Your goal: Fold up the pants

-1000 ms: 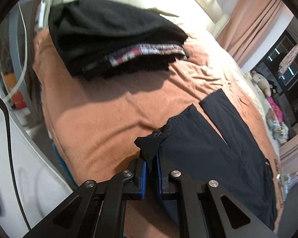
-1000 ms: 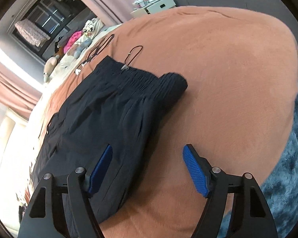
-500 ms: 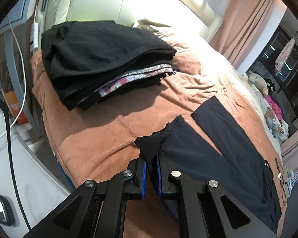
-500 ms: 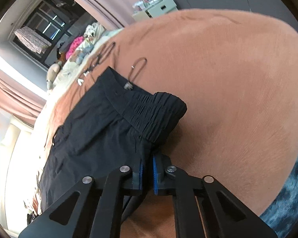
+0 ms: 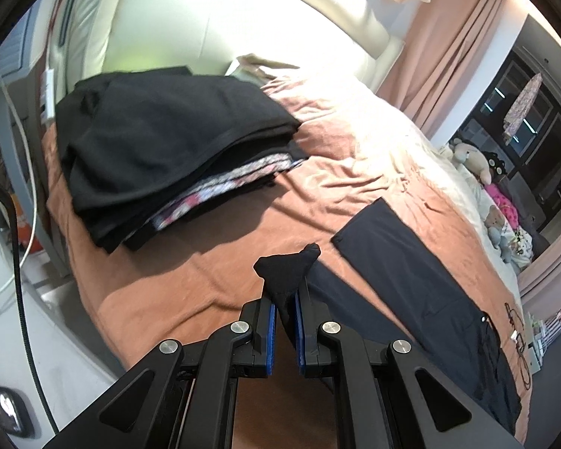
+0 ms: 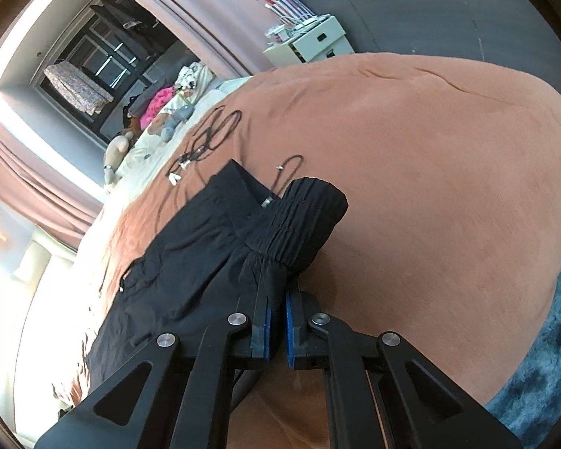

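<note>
My left gripper (image 5: 285,308) clamped on black pants (image 5: 422,288) leg hem; my right gripper (image 6: 276,305) clamped on waistband (image 6: 299,220), over brown bedspread (image 6: 448,187).

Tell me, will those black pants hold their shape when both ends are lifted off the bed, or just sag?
Probably sag. The pants bunch into a soft peak where the left gripper pinches a leg end, so the cloth looks floppy. The gathered waistband crumples above the right gripper, suggesting stretch. They seem thin and light, so the middle likely droops.
</note>
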